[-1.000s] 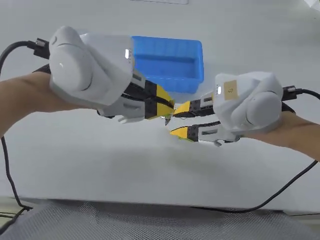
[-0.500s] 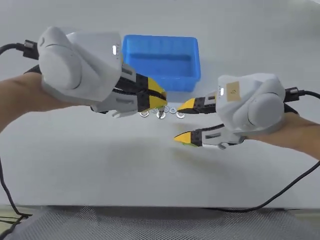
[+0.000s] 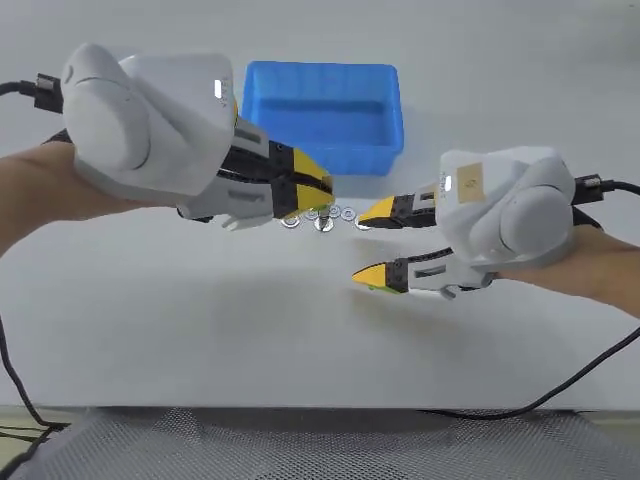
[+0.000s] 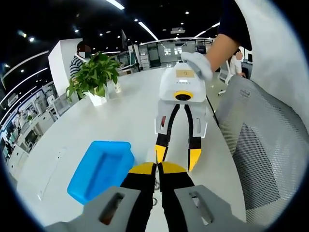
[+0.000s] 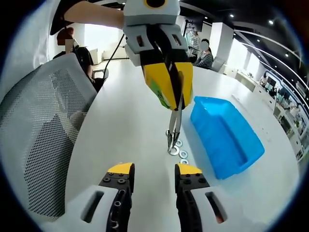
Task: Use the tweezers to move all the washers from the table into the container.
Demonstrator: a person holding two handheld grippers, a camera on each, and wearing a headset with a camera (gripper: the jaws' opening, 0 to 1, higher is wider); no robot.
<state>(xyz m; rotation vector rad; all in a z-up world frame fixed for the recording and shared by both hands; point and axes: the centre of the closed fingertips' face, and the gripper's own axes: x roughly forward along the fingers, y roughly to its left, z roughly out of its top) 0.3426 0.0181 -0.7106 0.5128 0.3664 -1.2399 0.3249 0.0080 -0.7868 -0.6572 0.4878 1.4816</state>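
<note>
Head view, with both gripper views. The left gripper point(image 3: 322, 192) sits at the left of the head view over a white table point(image 3: 200, 320). In the right gripper view we see its yellow jaws pressed together on a pair of tweezers point(image 5: 175, 121), which hang out of the jaws with their tips towards the tabletop. The tips end at the nearest of the washers point(image 5: 173, 151); we cannot tell whether they touch it or grip it. The washers lie on the table in a short loose row, close to one another. In the head view this row lies just below the left jaws and just beside the upper jaw tip of the right gripper point(image 3: 372, 243). The right gripper comes in from the right with its jaws spread wide and nothing between them. Its tips face those of the left gripper, near them but apart. The blue container point(image 3: 340, 158) stands on the table beyond the washers, near them and apart from both grippers; what we see of its inside is bare. In the left gripper view, a potted plant point(image 4: 94, 77) stands farther off on the same table, and a mesh chair point(image 4: 263, 159) is at the table's edge.
</note>
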